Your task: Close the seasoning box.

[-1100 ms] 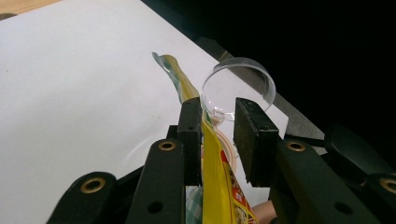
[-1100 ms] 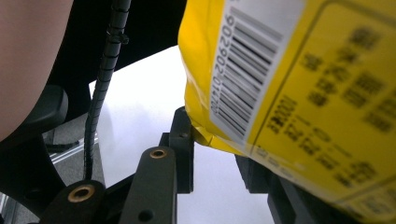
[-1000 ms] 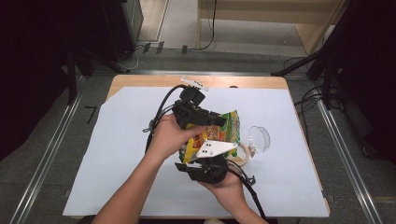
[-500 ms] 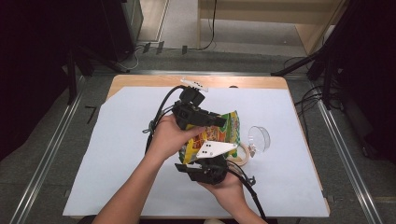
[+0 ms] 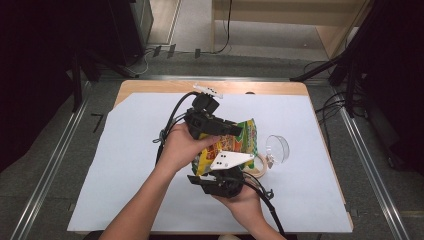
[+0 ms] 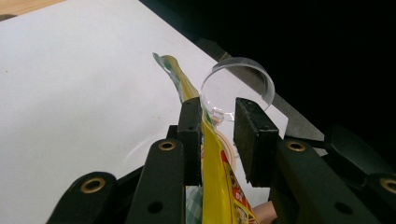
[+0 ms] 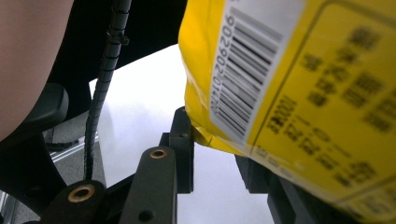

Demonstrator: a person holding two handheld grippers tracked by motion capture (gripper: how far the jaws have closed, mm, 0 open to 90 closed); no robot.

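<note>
A yellow and green snack bag (image 5: 245, 137) is raised on edge over the middle of the white table cover, between the two grippers. My left gripper (image 5: 235, 131) comes at it from the far left. In the left gripper view the bag's top edge (image 6: 219, 172) runs between the jaws and leans on the left one, with a gap to the right one, so the left gripper (image 6: 217, 121) is open. My right gripper (image 5: 225, 171) sits under the bag's near end. Its jaws (image 7: 215, 149) stand apart below the barcode side of the bag (image 7: 289, 84), which hides most of the right jaw.
A clear round lid (image 5: 277, 148) stands just right of the bag. A beige tape ring (image 5: 259, 167) lies beside it. The white cover (image 5: 125, 165) is bare on the left. Black cables trail from both grippers. The table's right edge is near the lid.
</note>
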